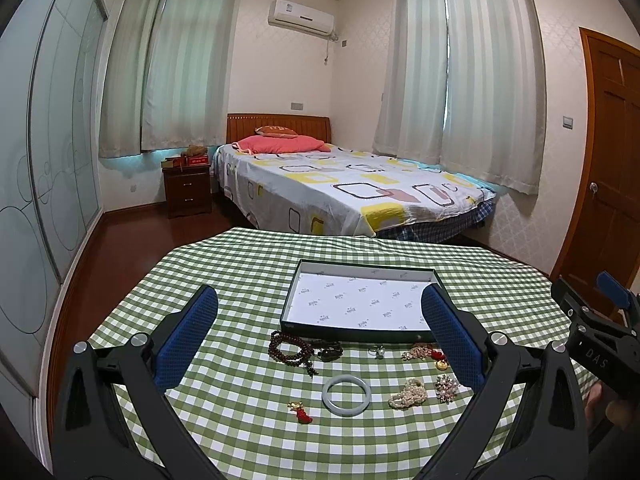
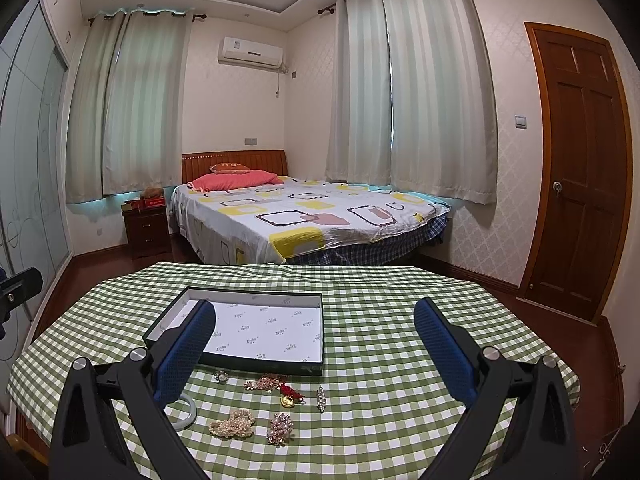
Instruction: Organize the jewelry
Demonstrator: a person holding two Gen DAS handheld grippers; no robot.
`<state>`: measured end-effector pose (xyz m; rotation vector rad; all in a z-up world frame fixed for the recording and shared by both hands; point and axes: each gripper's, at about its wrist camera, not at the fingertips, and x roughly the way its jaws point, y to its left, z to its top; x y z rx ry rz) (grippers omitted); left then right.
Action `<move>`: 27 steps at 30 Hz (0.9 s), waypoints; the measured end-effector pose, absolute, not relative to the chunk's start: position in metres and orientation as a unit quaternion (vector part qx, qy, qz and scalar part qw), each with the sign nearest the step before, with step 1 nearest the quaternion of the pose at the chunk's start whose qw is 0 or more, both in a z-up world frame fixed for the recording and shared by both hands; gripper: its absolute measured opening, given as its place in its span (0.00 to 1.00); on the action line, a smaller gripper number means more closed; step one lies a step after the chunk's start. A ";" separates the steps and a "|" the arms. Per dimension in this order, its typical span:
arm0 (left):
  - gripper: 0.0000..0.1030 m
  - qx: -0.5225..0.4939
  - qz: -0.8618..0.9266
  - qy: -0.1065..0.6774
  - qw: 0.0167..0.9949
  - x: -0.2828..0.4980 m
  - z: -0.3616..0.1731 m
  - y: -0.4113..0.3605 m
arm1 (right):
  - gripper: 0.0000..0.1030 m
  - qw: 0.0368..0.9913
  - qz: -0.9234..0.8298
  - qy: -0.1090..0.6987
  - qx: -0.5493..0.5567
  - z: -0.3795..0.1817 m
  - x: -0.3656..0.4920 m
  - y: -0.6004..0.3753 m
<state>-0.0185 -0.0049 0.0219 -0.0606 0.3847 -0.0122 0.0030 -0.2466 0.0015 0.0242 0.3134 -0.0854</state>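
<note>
Hovering with both grippers, left (image 1: 320, 336) and right (image 2: 316, 344), spread empty, I should pinch the bangle (image 1: 346, 395) by its rim, then lower it into the tray (image 1: 362, 270).

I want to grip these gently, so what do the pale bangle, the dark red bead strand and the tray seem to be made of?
The pale bangle looks like jade or glass: smooth, glossy, milky and seamless. The dark red bead strand seems to be polished wood, being small brown-red beads with a dull sheen, though resin is possible. The tray looks like thin cardboard with a dark outside, lined with white printed paper.

Checked table (image 1: 248, 264) — tray (image 1: 289, 307), jewelry (image 1: 346, 395)
</note>
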 end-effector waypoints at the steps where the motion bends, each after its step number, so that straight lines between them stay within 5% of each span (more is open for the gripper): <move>1: 0.96 -0.031 -0.007 0.192 0.981 -0.019 0.022 -0.004 | 0.94 0.987 -0.043 0.156 0.012 0.001 0.003 -0.247; 27: 0.96 -0.030 -0.008 0.194 0.980 -0.019 0.016 -0.005 | 0.94 0.987 -0.043 0.155 0.011 -0.003 0.002 -0.244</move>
